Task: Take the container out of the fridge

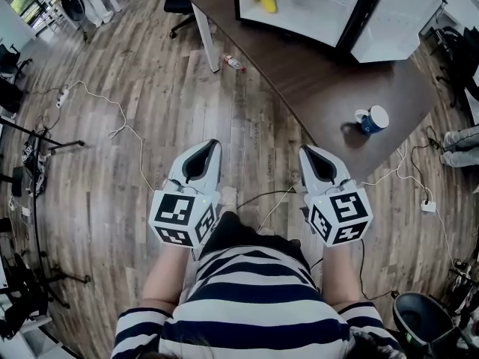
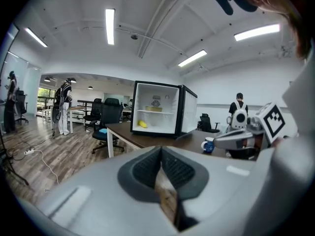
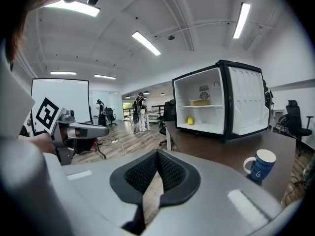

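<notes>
The open mini fridge (image 1: 352,10) stands at the far end of the dark table (image 1: 314,88). On its upper shelf sits a tan container (image 3: 200,102), which the left gripper view also shows (image 2: 153,108). A yellow item (image 1: 266,0) lies on the fridge floor. My left gripper (image 1: 212,146) and right gripper (image 1: 305,152) are held close to my body over the wooden floor, far short of the fridge. Each is shut with nothing between its pads (image 2: 147,168) (image 3: 170,171).
A blue and white mug (image 1: 372,119) stands near the table's near edge. Cables (image 1: 112,118) and a small bottle (image 1: 233,63) lie on the floor. An office chair (image 1: 179,2) sits left of the table, a dark bin (image 1: 423,313) at lower right. People stand in the background.
</notes>
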